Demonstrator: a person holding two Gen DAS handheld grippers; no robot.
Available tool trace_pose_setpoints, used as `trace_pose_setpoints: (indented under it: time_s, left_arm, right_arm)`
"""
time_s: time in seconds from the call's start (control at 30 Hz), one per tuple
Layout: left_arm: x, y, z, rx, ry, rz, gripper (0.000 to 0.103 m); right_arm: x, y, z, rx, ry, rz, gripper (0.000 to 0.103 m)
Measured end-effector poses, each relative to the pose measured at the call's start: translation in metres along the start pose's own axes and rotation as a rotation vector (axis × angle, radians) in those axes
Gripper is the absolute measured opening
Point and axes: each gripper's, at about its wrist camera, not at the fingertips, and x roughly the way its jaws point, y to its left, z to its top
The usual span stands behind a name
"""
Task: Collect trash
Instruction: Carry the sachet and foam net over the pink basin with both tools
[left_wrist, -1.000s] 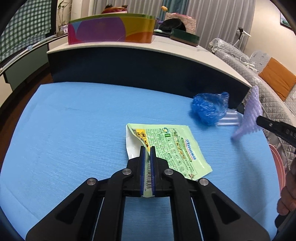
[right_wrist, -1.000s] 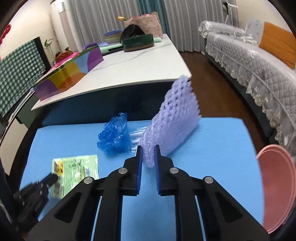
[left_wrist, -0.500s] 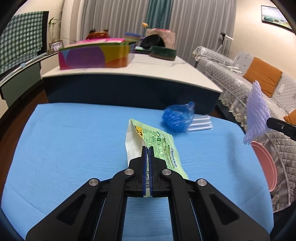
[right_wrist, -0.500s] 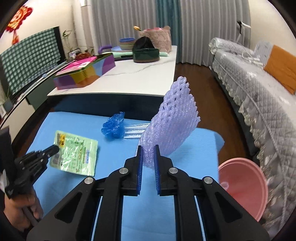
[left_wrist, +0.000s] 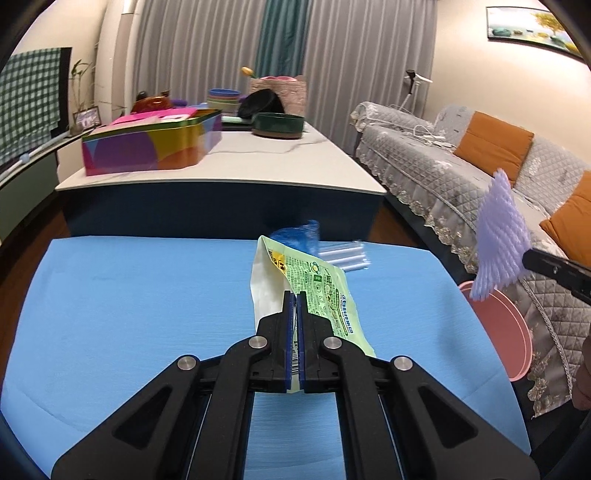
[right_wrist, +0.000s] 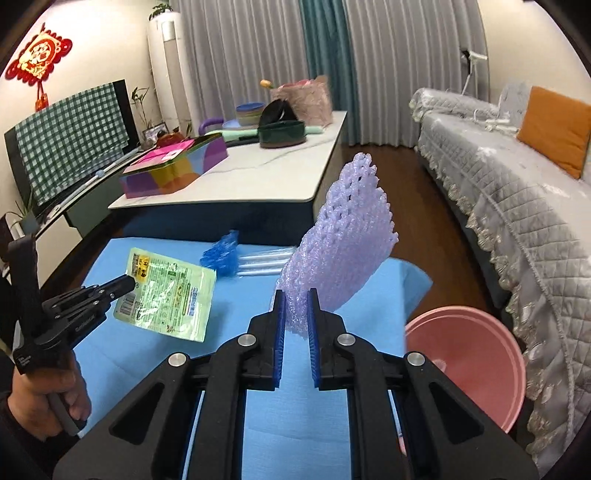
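Two claws here, one thing each: the left claw (left_wrist: 294, 295) is squeezed nearly flat on a green packet (left_wrist: 325, 291), pinching its lower edge so the packet hangs clear above the blue mat (left_wrist: 129, 306), and the right claw (right_wrist: 295, 293) is clamped on the bottom of a purple foam net (right_wrist: 343, 251), which stands up from its pads with only a narrow gap between them. From the right wrist view the packet (right_wrist: 166, 295) sits off to the left, held up by the left claw (right_wrist: 129, 283), with the person's hand (right_wrist: 40, 402) on its grip. Left on the mat: one crumpled blue wrapper (right_wrist: 221, 256) and, touching it, some clear tubes (right_wrist: 264, 262), looks like three but they're blurry. The packet partly hides the wrapper in the left view. One pink basin (right_wrist: 476, 365) sits beside the mat's right edge, below the net, cut off by the claw arms. Only the right claw's tip shows in the left view.
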Motion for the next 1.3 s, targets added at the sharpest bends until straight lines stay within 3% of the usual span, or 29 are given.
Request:
trace_pose_setpoints:
  time_s: [1.3]
  left_arm:
    - [0.041, -0.109, -0.002, 0.080, 0.036, -0.144, 0.002]
  right_arm:
    - [-0.051, -0.111, -0.031, 0.112, -0.036, -0.192, 0.012]
